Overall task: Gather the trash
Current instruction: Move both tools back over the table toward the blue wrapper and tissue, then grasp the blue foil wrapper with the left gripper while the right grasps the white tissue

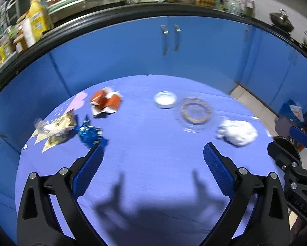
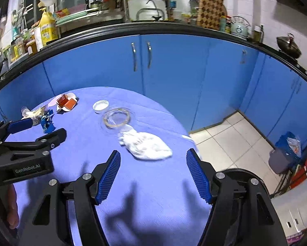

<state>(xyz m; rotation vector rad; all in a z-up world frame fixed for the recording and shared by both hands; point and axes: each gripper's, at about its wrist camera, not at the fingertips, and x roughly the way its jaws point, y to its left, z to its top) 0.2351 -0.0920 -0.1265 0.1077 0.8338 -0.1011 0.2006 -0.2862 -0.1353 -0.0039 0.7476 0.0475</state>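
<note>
Glass jar (image 2: 117,118) beside small dish (image 2: 100,105), white inside.

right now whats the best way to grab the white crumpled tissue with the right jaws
Come straight down on the white crumpled tissue with the right gripper open and pinch its raised middle across the short width. It lies low and elongated, soft, close beside the glass bowl, so stay off that end.

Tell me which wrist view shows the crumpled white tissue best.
The right wrist view: the crumpled white tissue lies large and whole just ahead of the open right gripper. The left wrist view shows it smaller, blurred, off to the right.
</note>
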